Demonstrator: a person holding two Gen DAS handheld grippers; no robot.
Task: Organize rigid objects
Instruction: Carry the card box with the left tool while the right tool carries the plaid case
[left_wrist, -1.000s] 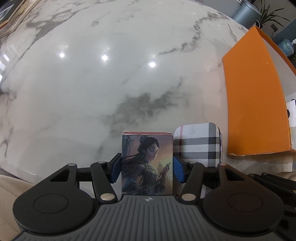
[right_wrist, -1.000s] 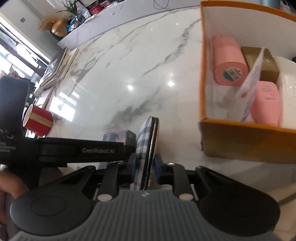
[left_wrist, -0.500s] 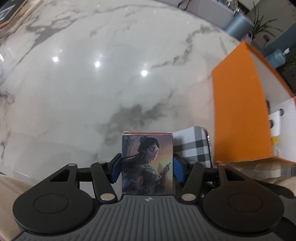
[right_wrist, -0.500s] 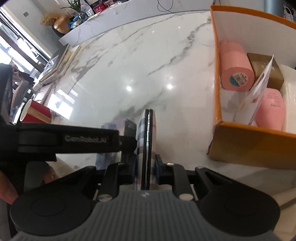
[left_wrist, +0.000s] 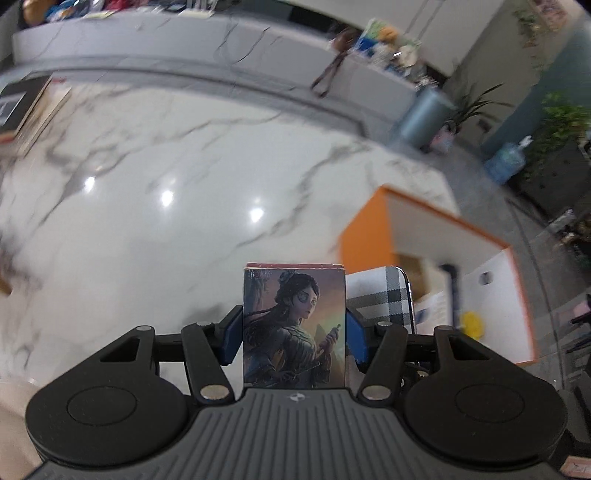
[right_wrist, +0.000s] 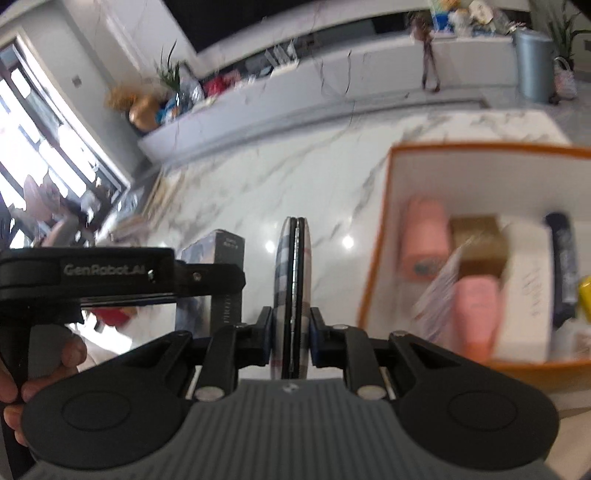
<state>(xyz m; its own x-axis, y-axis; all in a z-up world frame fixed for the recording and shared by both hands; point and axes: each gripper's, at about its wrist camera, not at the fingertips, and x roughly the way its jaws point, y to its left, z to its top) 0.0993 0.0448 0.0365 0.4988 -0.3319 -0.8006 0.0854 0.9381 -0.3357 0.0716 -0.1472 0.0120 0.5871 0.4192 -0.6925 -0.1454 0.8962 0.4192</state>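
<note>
My left gripper (left_wrist: 294, 338) is shut on a small box printed with a woman's portrait (left_wrist: 294, 326), held upright above the marble table (left_wrist: 166, 206). Just right of it, my right gripper (right_wrist: 291, 341) is shut on a thin plaid-covered case (right_wrist: 291, 280), held edge-on; the same plaid case (left_wrist: 380, 295) shows beside the portrait box in the left wrist view. The portrait box (right_wrist: 214, 258) also appears left of the case in the right wrist view, under the left gripper's arm. An orange box (right_wrist: 373, 258) with a white inside stands to the right.
Inside the orange box (left_wrist: 364, 240) lie a pink cylinder (right_wrist: 424, 240), a brown box (right_wrist: 480, 240), a pink bottle (right_wrist: 476, 314), a white carton (right_wrist: 528, 288) and a dark tube (right_wrist: 563, 258). A person's hand (right_wrist: 48, 362) grips the left tool. A counter (right_wrist: 332, 81) runs behind.
Both grippers have risen with their objects and tilted up, so the far counter and room now show. The orange box sits lower and closer in both views.
</note>
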